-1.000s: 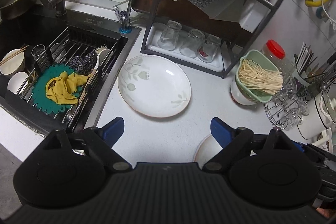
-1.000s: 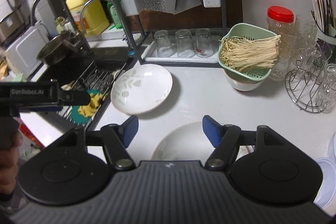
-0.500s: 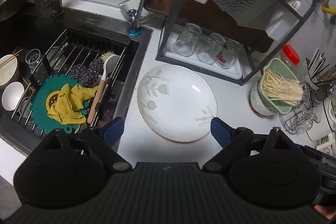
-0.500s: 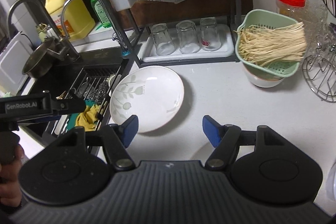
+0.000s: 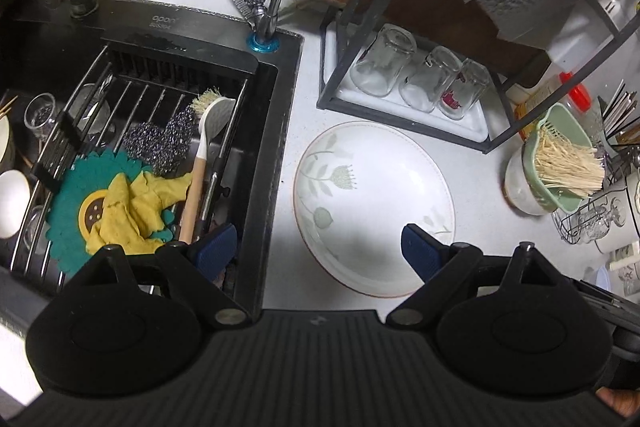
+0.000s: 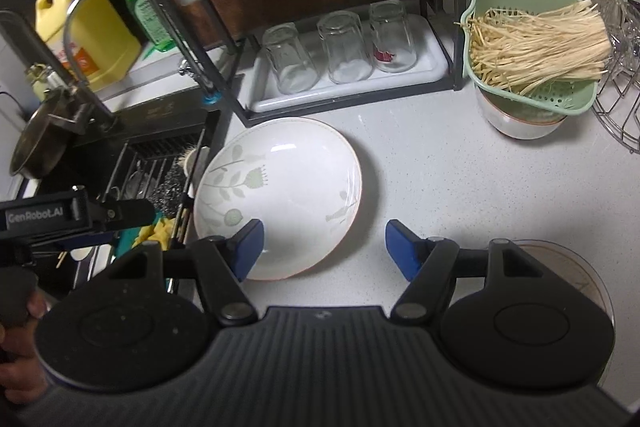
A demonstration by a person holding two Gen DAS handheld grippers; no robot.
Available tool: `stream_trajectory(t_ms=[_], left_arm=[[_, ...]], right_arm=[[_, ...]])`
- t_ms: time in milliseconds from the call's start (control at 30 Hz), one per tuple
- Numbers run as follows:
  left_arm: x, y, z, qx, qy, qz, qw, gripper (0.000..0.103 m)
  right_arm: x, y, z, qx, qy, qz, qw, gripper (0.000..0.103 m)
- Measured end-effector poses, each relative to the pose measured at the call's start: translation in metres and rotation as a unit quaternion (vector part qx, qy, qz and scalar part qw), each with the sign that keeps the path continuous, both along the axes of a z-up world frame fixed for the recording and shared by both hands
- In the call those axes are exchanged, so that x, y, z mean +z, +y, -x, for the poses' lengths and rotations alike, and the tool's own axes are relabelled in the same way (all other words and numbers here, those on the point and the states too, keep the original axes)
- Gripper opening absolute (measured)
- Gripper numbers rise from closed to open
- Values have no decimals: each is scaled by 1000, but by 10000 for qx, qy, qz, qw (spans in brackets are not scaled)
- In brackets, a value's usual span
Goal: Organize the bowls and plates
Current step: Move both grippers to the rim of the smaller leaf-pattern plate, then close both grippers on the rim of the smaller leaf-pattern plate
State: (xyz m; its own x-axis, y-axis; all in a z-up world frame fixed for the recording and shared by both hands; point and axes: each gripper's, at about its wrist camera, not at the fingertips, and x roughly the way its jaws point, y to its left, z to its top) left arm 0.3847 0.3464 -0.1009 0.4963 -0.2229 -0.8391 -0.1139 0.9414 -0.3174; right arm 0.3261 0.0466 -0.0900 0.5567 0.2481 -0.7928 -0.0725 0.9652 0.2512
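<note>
White floral plate (image 5: 374, 207) on counter, left claw (image 5: 316, 251) and right claw (image 6: 322, 247) poised above, both released

The plate (image 5: 374, 207) is white with pale green flower sprigs and a thin reddish rim. Speckled light grey bench (image 6: 460, 163). Blue-padded black claws. Mint-green colander (image 6: 528, 43), yellow jug (image 6: 86, 27).

sink (image 5: 276, 99), upturned glasses (image 6: 344, 47), noodle colander (image 6: 532, 39)
</note>
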Motion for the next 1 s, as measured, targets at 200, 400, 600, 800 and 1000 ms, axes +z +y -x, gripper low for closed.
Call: stream_trajectory(t_ms=[200, 400, 600, 800, 1000], left_arm=[[-15, 15, -22, -19, 173, 152, 9997, 92], [-36, 23, -40, -54, 374, 203, 9991, 91], [-51, 27, -56, -245, 447, 273, 9983, 91], [-58, 20, -75, -634, 421, 235, 9968, 85], [-70, 16, -92, -890, 582, 418, 9935, 69]], right_arm=[[-3, 8, -19, -174, 122, -14, 9998, 69], [-15, 17, -42, -220, 413, 36, 9989, 69], [-28, 21, -59, -311, 658, 106, 9973, 68], [-39, 15, -72, -546, 873, 116, 9946, 68], [-48, 13, -80, -627, 978, 49, 9932, 65]])
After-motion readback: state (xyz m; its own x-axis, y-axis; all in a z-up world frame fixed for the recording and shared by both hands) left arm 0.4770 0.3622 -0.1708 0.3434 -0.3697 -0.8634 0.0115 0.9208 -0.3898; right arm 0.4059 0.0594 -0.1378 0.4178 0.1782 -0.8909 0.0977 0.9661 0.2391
